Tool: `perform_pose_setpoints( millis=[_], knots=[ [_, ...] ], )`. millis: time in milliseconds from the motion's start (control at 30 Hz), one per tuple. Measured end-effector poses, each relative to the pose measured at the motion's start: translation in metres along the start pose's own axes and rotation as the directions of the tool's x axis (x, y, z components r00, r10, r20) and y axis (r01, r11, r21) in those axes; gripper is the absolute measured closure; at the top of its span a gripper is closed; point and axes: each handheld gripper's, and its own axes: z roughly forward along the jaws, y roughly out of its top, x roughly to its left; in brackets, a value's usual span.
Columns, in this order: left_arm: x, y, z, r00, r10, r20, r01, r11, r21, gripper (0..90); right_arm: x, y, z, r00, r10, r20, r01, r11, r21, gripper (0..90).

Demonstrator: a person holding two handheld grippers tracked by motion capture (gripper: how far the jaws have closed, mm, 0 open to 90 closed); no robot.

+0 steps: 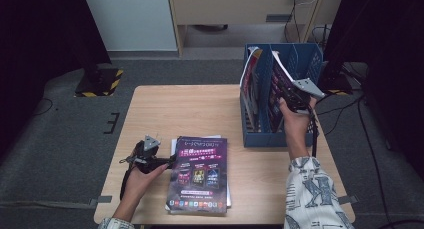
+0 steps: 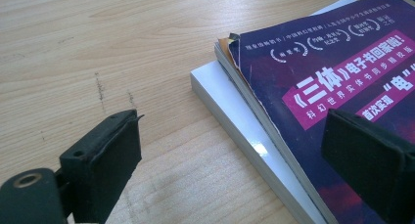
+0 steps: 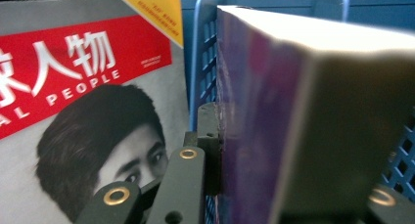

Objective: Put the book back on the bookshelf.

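Now my right gripper (image 1: 295,96) clamps a purple book (image 3: 274,126) inside the blue rack (image 1: 260,136) at two o'clock; releasing crooked could tip it. Left gripper (image 1: 167,162) gapes empty beside the stack (image 1: 197,176).

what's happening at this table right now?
A person is filing books into a blue file rack. The right tongs are shut on a purple book standing in a rack slot, beside a magazine. The left tongs sit open at the corner of a book stack on the table.
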Motion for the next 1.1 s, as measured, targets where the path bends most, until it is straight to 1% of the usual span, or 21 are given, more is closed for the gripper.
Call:
perform_pose_setpoints(
  millis=[100, 333, 433, 600, 733, 867, 1100],
  knots=[
    [0.000, 0.000, 0.000, 1.0000, -0.001, 0.000, 0.001, 1.0000, 0.000, 7.4, -0.001, 0.001, 0.001, 0.9999, 0.004, 0.009, -0.004, 1.000, -0.002, 82.7],
    [0.000, 0.000, 0.000, 1.0000, 0.000, 0.003, 0.000, 1.0000, 0.000, 7.4, -0.006, 0.009, 0.002, 0.9981, 0.015, 0.060, -0.013, 0.999, -0.033, 82.7],
    [0.000, 0.000, 0.000, 1.0000, -0.001, 0.003, 0.001, 1.0000, -0.001, 7.4, -0.006, 0.011, 0.005, 0.9973, 0.016, 0.071, -0.013, 0.999, -0.040, 82.7],
    [0.000, 0.000, 0.000, 1.0000, -0.002, 0.002, 0.002, 1.0000, 0.000, 7.4, 0.000, 0.010, 0.009, 0.9968, -0.003, 0.080, 0.007, 0.999, -0.047, 82.7],
    [0.000, 0.000, 0.000, 1.0000, -0.001, 0.002, 0.001, 1.0000, -0.001, 7.4, 0.002, 0.007, 0.012, 0.9964, -0.016, 0.083, 0.019, 0.999, -0.040, 82.7],
    [0.000, 0.000, 0.000, 1.0000, -0.001, 0.003, 0.001, 1.0000, -0.001, 7.4, 0.007, 0.003, 0.015, 0.9954, -0.052, 0.080, 0.054, 0.998, -0.024, 82.7],
    [0.000, 0.000, 0.000, 1.0000, 0.001, 0.002, -0.001, 1.0000, -0.002, 7.4, 0.012, 0.002, 0.016, 0.9904, -0.107, 0.087, 0.108, 0.994, -0.016, 82.7]
  ],
)
